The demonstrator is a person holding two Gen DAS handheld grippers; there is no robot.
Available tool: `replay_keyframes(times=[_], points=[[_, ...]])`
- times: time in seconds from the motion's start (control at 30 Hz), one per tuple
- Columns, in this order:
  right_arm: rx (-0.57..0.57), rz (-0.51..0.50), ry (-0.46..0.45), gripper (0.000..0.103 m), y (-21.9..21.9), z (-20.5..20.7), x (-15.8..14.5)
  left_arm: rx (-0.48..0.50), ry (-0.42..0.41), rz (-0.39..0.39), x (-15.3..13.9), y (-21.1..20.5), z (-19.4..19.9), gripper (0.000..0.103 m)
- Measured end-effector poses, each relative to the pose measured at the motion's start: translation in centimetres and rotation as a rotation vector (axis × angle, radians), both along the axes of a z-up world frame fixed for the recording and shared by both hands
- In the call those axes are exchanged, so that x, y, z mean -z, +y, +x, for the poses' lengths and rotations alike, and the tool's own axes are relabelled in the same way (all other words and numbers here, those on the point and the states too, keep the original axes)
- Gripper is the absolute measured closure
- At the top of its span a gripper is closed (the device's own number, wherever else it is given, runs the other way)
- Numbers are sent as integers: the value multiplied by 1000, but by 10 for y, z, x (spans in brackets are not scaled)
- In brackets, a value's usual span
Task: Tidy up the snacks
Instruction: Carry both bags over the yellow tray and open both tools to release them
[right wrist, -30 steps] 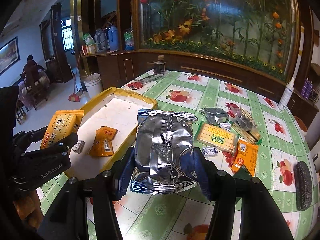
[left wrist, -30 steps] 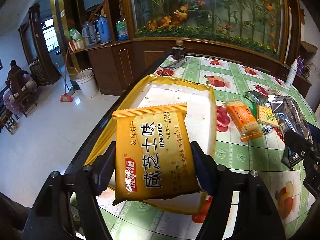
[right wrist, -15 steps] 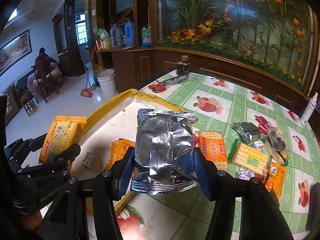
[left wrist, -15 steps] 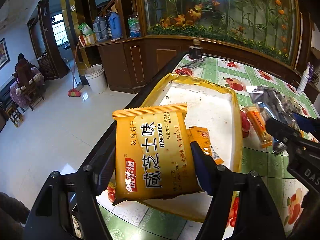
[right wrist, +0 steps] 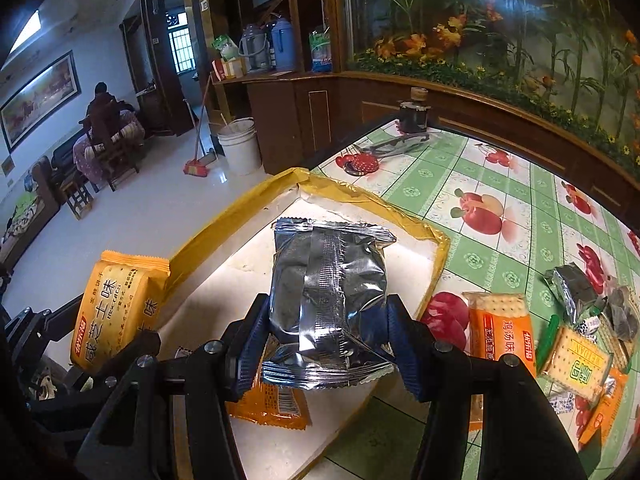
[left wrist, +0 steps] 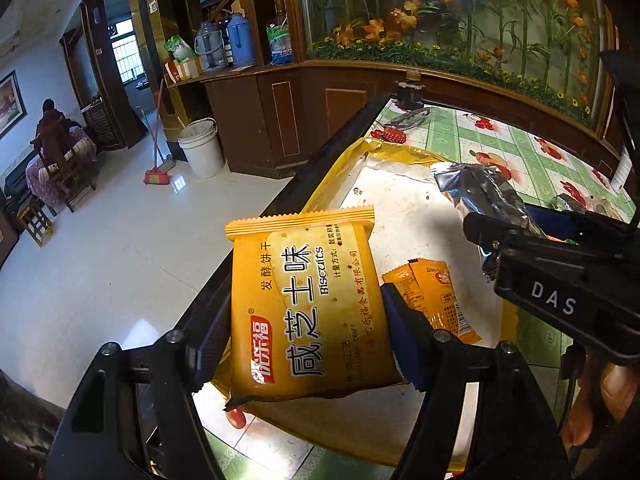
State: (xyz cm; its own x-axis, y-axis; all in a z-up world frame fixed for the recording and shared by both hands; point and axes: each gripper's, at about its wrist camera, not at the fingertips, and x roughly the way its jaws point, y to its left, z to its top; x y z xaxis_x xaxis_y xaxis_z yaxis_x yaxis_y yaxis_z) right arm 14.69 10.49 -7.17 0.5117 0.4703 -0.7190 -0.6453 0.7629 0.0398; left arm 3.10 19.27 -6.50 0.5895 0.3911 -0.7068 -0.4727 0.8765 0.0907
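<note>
- The left gripper (left wrist: 306, 316) has its fingers clamped on the yellow biscuit pack (left wrist: 308, 308), carried over the yellow-rimmed tray's (left wrist: 332, 176) near edge, likely for dropping in.
- The right gripper (right wrist: 326, 330) pinches the silver packet (right wrist: 328, 300) above the same tray, where an orange sachet (left wrist: 434, 300) already lies.
- Loose snacks (right wrist: 576, 356) wait on the table (right wrist: 460, 184).

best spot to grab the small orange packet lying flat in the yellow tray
Take the small orange packet across its narrow width, on its two long edges near the middle, coming from above. It lies flat on the tray's white floor, so only a downward approach gets fingers around it. Its crimped ends are thin and would likely slip. Both tools are full now, and the right one hangs over it.
</note>
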Motion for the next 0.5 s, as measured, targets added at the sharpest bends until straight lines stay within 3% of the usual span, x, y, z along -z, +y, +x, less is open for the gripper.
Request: replay_keyframes(times=[0.5], points=[[-13, -23, 22, 42, 8, 10, 16, -44, 48, 4, 11, 8, 11, 31]])
